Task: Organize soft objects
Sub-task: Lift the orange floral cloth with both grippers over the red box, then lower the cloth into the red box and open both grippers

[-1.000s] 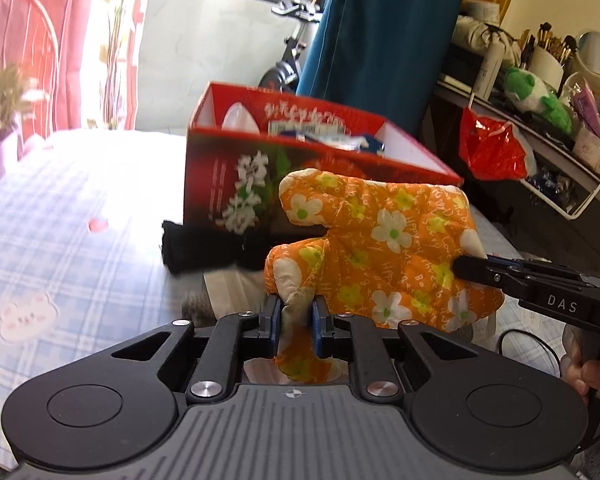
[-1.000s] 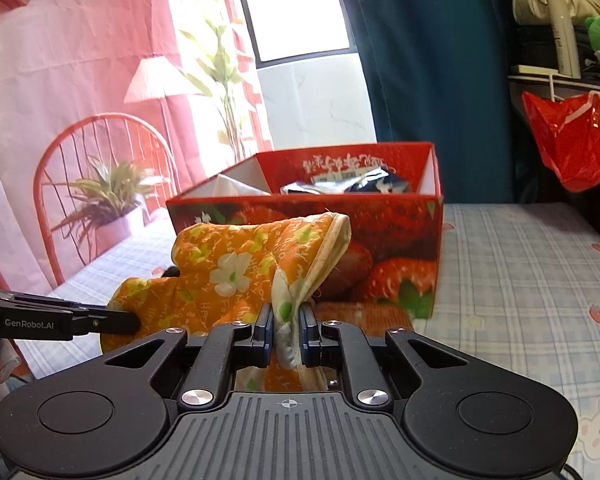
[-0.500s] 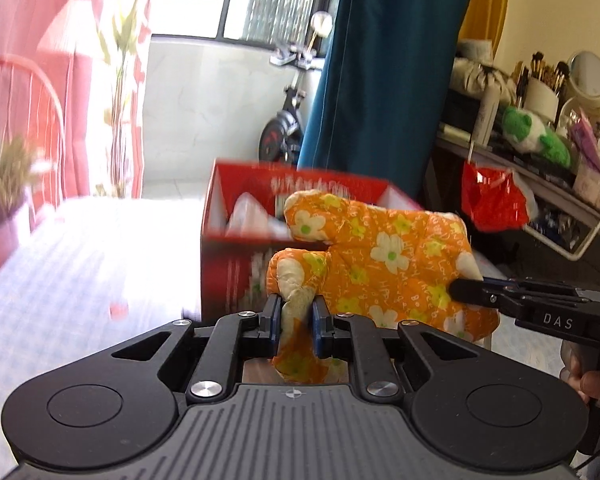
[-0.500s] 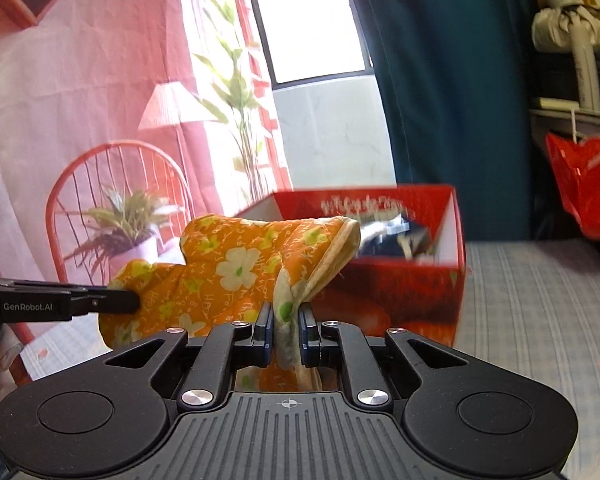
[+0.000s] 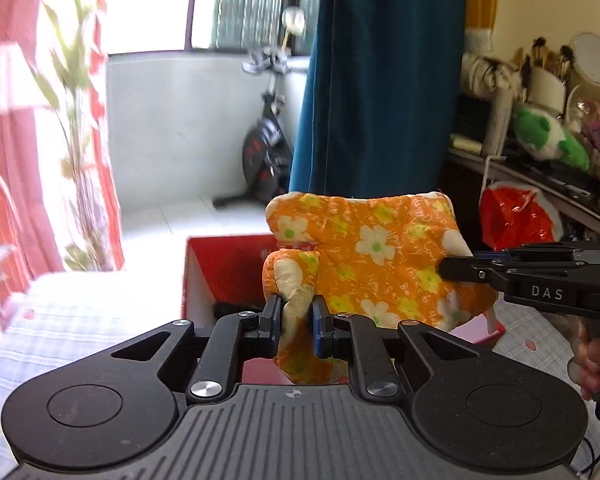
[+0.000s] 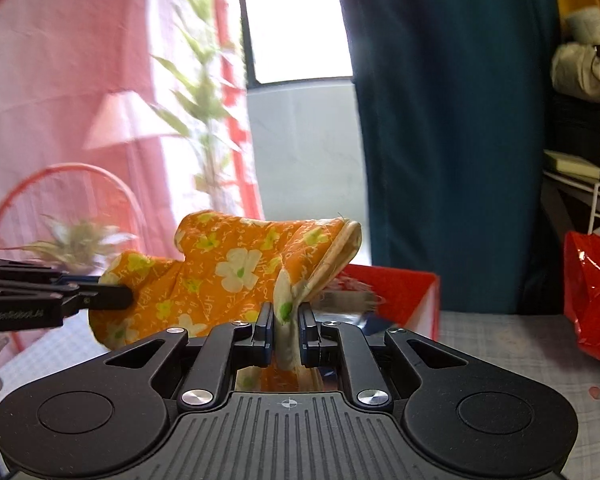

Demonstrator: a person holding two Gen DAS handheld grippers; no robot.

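An orange oven mitt with white and yellow flowers (image 5: pixel 372 248) hangs in the air between both grippers, over the red cardboard box (image 5: pixel 219 272). My left gripper (image 5: pixel 295 312) is shut on the mitt's thumb end. My right gripper (image 6: pixel 285 318) is shut on the mitt's cuff edge (image 6: pixel 332 256); it also shows in the left wrist view as a black arm (image 5: pixel 540 276) at the mitt's right side. In the right wrist view the mitt (image 6: pixel 219 272) covers most of the red box (image 6: pixel 400 292), and the left gripper's arm (image 6: pixel 51 296) comes in from the left.
The box stands on a table with a pale checked cloth (image 5: pixel 79 320). A red plastic bag (image 5: pixel 516 220) hangs from a cluttered shelf on the right. A teal curtain (image 5: pixel 380 80) hangs behind; an exercise bike (image 5: pixel 267 144) and a potted plant (image 6: pixel 75 244) stand farther off.
Both grippers have risen and moved toward the box with the mitt stretched between them. The mitt, earlier low in front of the box, now hangs above its rim.
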